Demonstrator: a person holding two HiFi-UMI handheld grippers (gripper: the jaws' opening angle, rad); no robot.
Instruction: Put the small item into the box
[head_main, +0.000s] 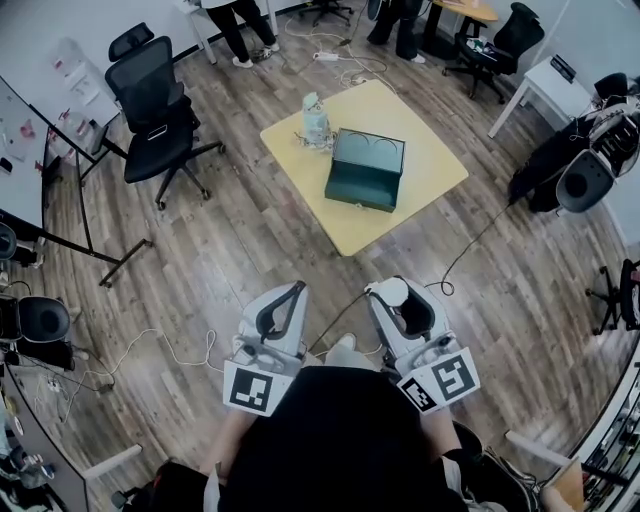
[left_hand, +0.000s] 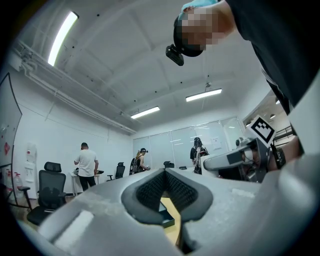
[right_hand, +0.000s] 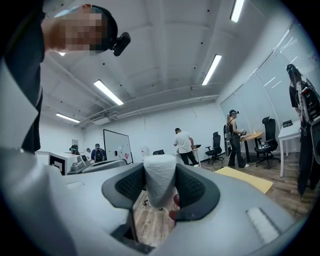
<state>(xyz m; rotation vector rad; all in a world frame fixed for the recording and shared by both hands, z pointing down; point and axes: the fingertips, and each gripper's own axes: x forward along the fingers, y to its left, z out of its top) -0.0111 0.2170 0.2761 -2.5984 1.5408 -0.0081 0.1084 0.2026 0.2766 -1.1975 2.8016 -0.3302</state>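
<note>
Right gripper (head_main: 395, 300): the fingers are closed on a small white tapered cylindrical item (head_main: 388, 291), pads pressing it on both sides. The right gripper view shows the item (right_hand: 160, 180) standing with its long axis upright between the pads.

Left gripper (head_main: 294, 292): fingers closed tip to tip, nothing held.

The dark green rectangular box (head_main: 365, 170) sits on the yellow square table (head_main: 430, 160), well apart from both grippers on the far side and slightly left of the right one. Its long axis runs roughly left to right, and its top appears open towards the camera. A small pale object (head_main: 314, 118) stands on the table's far left corner, just beside the box; what it is cannot be told.

Judgement: the item is carried but not yet delivered. The right hand has to cross the bare wooden floor (head_main: 250, 240) to reach the box.

Only the head view shows the box and the grippers together. The right gripper view confirms the grip but shows no box. In the left gripper view, a strip of table (left_hand: 173, 209) and box (left_hand: 165, 216) shows through the gap between its pads.
</note>
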